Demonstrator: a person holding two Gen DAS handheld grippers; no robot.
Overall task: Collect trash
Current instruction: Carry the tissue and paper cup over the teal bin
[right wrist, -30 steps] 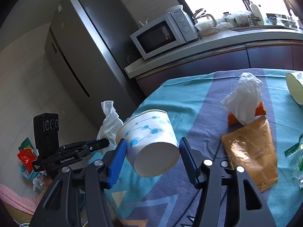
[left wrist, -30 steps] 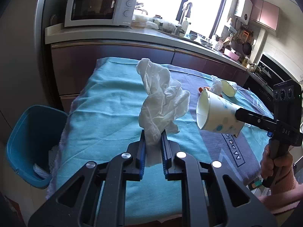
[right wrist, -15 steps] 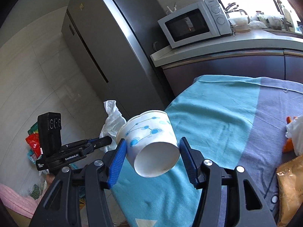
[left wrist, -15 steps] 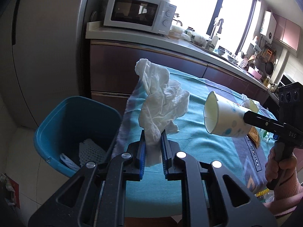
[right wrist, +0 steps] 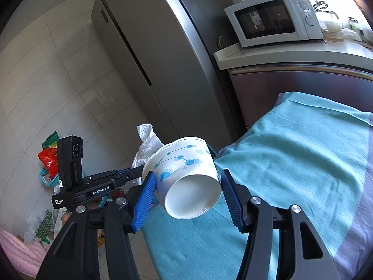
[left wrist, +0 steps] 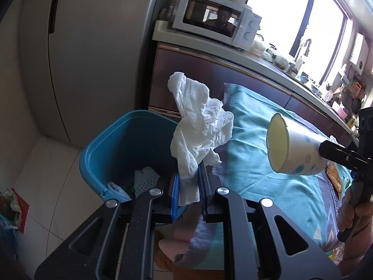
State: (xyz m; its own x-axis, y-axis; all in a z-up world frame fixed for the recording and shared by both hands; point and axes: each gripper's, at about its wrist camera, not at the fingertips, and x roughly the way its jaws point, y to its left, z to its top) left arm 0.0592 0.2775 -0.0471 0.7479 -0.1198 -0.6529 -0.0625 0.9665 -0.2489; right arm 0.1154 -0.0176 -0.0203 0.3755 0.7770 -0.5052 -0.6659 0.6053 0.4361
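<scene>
A tall grey refrigerator (right wrist: 149, 53) filled the far left of the kitchen, with a dark-fronted counter (right wrist: 291, 53) running right from it. A table under a teal cloth (right wrist: 303, 163) stood in front of the counter, its left end near the fridge. On the floor just beside that left end sat a blue trash bin (left wrist: 112, 149), holding white mesh wrapping (left wrist: 145, 178) and some other white scraps at the bottom. A white microwave (right wrist: 272, 16) rested on the left end of the counter.

The left gripper (left wrist: 188, 189) was clamped on a crumpled white tissue (left wrist: 198, 130), its blue-padded fingers (left wrist: 175, 191) pinching the lower end while the rest stood up above them. In the left wrist view the tissue hung against the bin's right rim and the table's left edge; whether it was directly over the opening could not be told.

The right gripper (right wrist: 186, 196) held a white paper cup (right wrist: 186, 175) with blue dots, lying on its side, the base toward the camera and the mouth pointing left toward the other gripper. Its blue pads pressed the cup's walls from both sides. The cup was in the air above the table's left near corner, to the right of the tissue.

Far left on the floor lay a small heap of red and green packets (right wrist: 49, 158).
</scene>
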